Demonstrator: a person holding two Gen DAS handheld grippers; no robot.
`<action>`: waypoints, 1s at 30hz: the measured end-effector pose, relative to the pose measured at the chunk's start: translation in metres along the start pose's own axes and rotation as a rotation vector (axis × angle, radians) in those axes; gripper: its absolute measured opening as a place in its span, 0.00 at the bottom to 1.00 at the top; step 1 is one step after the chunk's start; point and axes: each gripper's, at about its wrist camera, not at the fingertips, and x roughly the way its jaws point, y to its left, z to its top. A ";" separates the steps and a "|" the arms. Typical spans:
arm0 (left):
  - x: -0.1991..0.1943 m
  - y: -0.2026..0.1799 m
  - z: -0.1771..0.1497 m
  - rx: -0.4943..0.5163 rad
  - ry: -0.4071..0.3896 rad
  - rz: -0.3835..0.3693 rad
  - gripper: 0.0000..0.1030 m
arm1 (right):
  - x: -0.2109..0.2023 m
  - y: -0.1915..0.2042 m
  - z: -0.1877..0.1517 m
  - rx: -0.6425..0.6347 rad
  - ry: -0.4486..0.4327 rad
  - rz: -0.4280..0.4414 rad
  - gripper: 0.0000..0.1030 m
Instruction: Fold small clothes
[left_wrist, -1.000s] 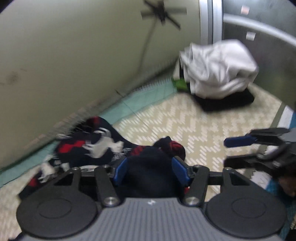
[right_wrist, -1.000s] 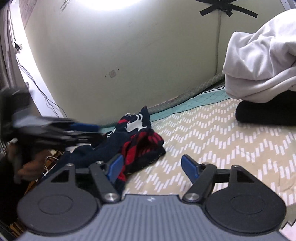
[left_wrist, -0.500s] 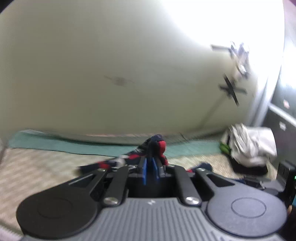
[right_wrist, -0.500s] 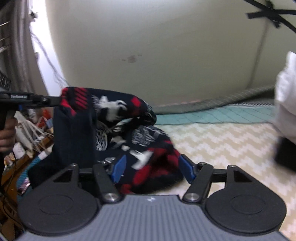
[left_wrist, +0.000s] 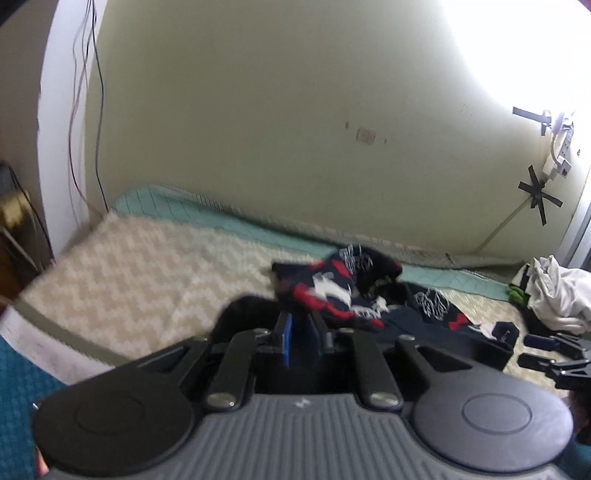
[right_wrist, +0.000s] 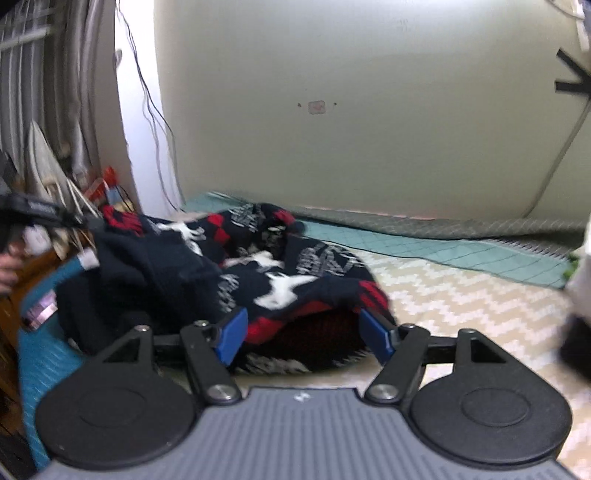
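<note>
Chevron-patterned mat (right_wrist: 461, 295), teal quilt (right_wrist: 424, 243) behind, pale wall (left_wrist: 277, 129), dangling cables (left_wrist: 88, 110).

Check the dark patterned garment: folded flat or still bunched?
Still bunched. The navy, red and white garment lies crumpled on the mat, one edge pinched in the left hand-held gripper; the right hand-held gripper is open.

One patterned garment (right_wrist: 266, 273), one heap of white clothes (left_wrist: 554, 295), two grippers, one zigzag mat (left_wrist: 147, 266), one teal quilt (right_wrist: 443, 247)

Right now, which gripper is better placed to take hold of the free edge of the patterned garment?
Right. The right gripper is open with the garment lying between its fingers; the left gripper is already shut on another edge.
</note>
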 end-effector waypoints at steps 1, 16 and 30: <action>-0.004 -0.002 0.001 0.018 -0.016 0.007 0.18 | -0.002 -0.003 0.000 -0.003 0.000 -0.014 0.64; 0.064 -0.050 0.007 0.557 0.204 -0.061 0.81 | 0.050 0.000 0.011 -0.340 0.071 -0.030 0.65; -0.047 -0.062 0.042 0.403 -0.154 0.022 0.08 | -0.066 0.073 0.091 -0.387 -0.370 -0.219 0.02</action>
